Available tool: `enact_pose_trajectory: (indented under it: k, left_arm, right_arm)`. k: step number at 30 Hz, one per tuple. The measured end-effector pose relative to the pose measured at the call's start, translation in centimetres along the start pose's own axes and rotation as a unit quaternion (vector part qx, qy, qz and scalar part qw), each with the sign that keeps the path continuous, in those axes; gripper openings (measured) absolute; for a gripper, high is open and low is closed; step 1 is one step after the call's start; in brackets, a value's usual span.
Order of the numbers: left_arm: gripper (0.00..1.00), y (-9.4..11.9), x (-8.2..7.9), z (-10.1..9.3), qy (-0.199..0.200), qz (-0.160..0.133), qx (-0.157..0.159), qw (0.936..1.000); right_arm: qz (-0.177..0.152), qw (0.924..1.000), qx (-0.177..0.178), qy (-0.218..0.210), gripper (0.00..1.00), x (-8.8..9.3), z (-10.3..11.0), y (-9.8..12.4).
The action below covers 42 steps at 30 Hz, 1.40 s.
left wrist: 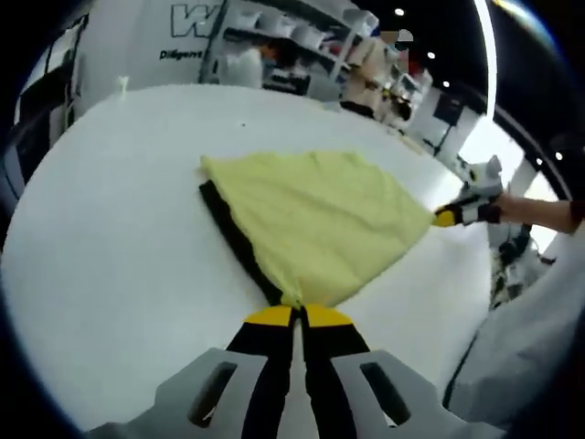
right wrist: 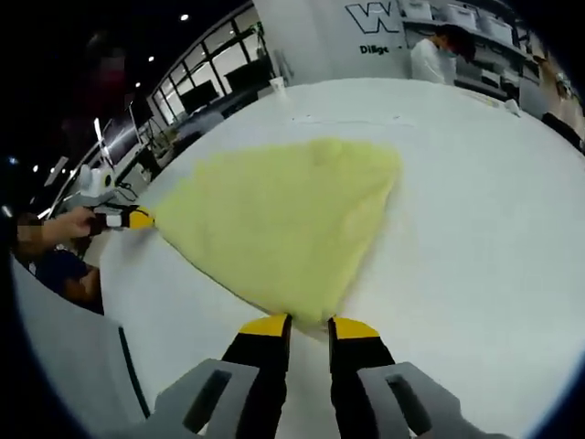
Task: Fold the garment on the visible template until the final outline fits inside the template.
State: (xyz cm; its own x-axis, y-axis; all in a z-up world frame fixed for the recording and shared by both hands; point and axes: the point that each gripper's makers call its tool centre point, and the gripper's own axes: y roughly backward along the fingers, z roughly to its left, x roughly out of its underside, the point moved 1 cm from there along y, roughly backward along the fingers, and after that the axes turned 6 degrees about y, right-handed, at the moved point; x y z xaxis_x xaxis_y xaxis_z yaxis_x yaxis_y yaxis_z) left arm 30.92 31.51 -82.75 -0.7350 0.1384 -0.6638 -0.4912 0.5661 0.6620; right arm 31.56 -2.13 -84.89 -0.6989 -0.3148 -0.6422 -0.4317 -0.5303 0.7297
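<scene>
Looking along our left gripper [left wrist: 299, 311] in the left gripper view, we count one yellow garment [left wrist: 315, 219] spread on the white table [left wrist: 110, 238], with one black template [left wrist: 236, 240] showing as a dark strip under its near-left edge. Our jaws are pressed together on the garment's near corner. Our right gripper [left wrist: 448, 217] comes in from the right and sits at the far right corner of the cloth. On the back wall [left wrist: 146, 41] we read a large "W" and a word starting "Dilige".

In the right gripper view, the same single garment [right wrist: 283, 224] lies on the table [right wrist: 475, 210]. Our right gripper [right wrist: 309, 322] has its jaws slightly apart at the cloth's near edge; we cannot tell whether they pinch it. Our left gripper [right wrist: 139, 219] touches the left corner. One person [right wrist: 428, 57] stands at the back.
</scene>
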Motion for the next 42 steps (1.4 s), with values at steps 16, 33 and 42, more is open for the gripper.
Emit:
enact_pose_trajectory:
  k: [16, 33, 42]
  left_arm:
    - [0.00, 1.2, 1.3, 1.0, -0.239, 0.097, 0.064, 0.9641]
    - [0.00, 5.6, 4.0, 1.3, -0.133, 0.051, -0.034, 0.9893]
    - [0.09, 9.8, -1.0, -1.5, 0.003, -0.119, -0.055, 0.9914]
  right_arm:
    - [-0.014, 0.9994, -0.020, 0.023, 0.00, -0.7, 0.3, 0.9]
    - [-0.009, 0.9991, 0.040, -0.011, 0.07, 2.9, 1.7, 2.9]
    - [-0.096, 0.9943, 0.030, -0.037, 0.17, -1.2, 4.7, 9.1]
